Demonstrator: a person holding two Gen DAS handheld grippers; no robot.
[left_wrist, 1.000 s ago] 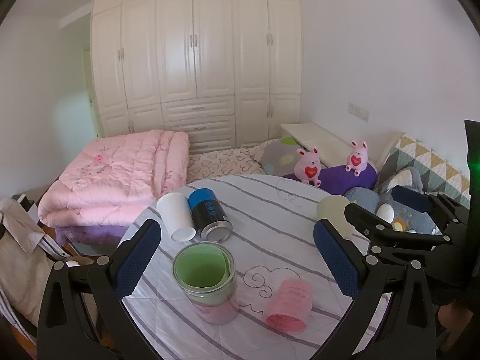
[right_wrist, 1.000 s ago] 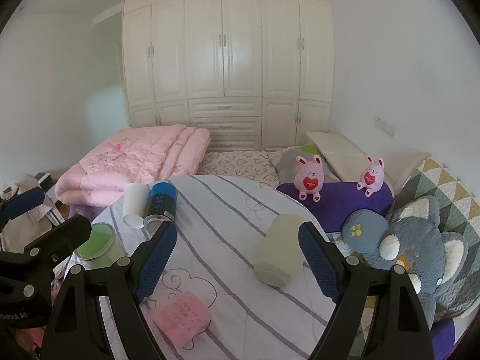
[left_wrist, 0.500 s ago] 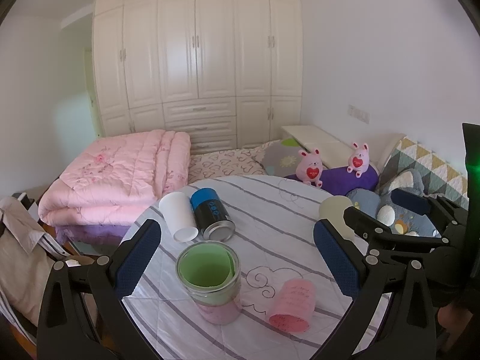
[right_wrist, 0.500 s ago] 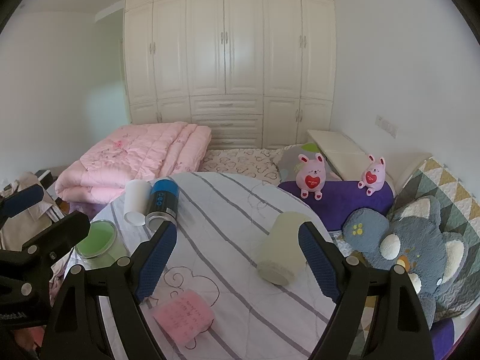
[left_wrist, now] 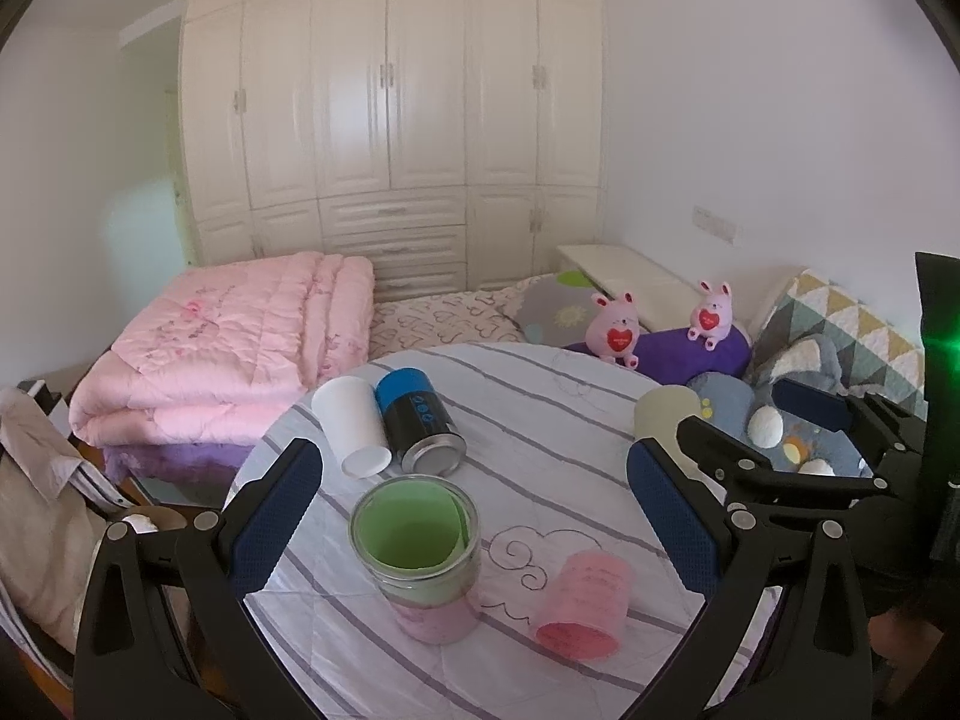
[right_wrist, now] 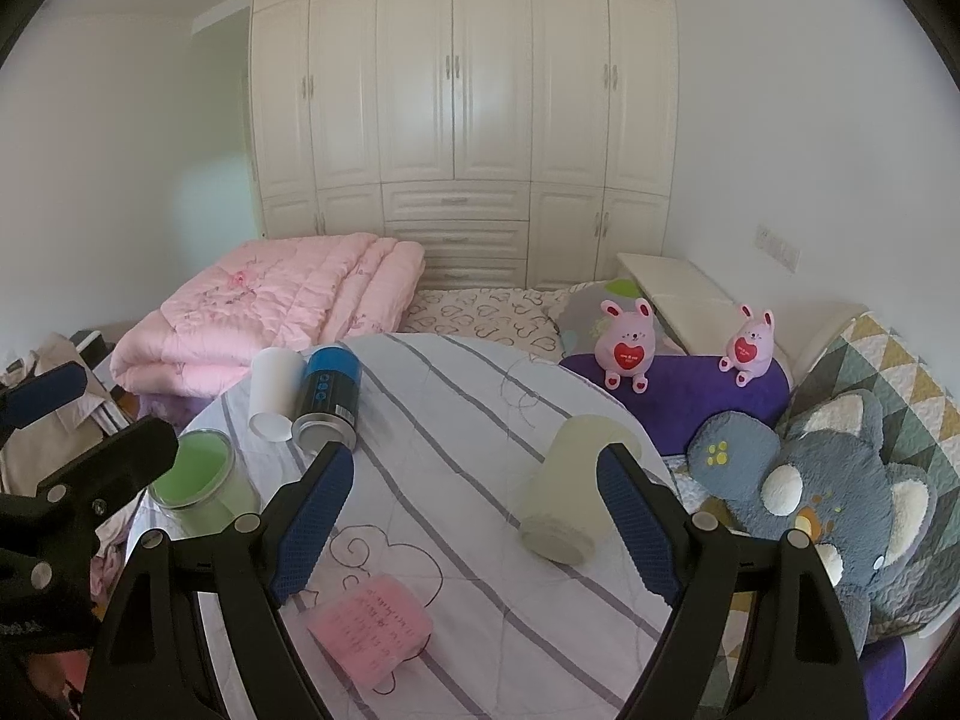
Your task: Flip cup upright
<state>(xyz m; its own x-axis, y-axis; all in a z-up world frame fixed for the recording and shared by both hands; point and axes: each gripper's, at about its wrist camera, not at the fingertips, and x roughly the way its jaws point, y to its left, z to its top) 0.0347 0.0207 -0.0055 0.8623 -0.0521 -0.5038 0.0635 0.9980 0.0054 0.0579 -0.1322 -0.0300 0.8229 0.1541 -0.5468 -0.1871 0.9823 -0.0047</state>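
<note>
While the left wrist view looks across the round desk under its white cloth with grey stripes [left_wrist: 540, 444], the left gripper [left_wrist: 474, 507] hangs above it with its blue-padded fingers spread wide and nothing between them. Below sits an upright clear glass jar lined with green paper [left_wrist: 415, 558]. Four vessels lie on their sides: a white paper cup [left_wrist: 351, 423] touching a black can with a blue base [left_wrist: 420, 420] at the far left, a translucent pink plastic cup [left_wrist: 585, 606] near the front edge, and a pale yellow-green frosted cup [left_wrist: 663, 414] at the right edge, partly hidden by the other gripper.

From the right wrist view, the right gripper [right_wrist: 477, 519] is likewise spread and empty, and the pale cup [right_wrist: 567, 489] lies just inside its right-hand finger, mouth turned towards the camera and slightly left. The pink cup [right_wrist: 372, 621] lies below and to the left.

My judgement: this fits an approach — the right gripper lined up on the pale cup. Which lying cup the task means is not settled, but this one is nearest the open fingers. The next move would call for centring the fingers across the cup's wall, closing gently on the soft-looking body, then lifting and rotating so the mouth faces up — clear of the desk edge close behind it.
</note>
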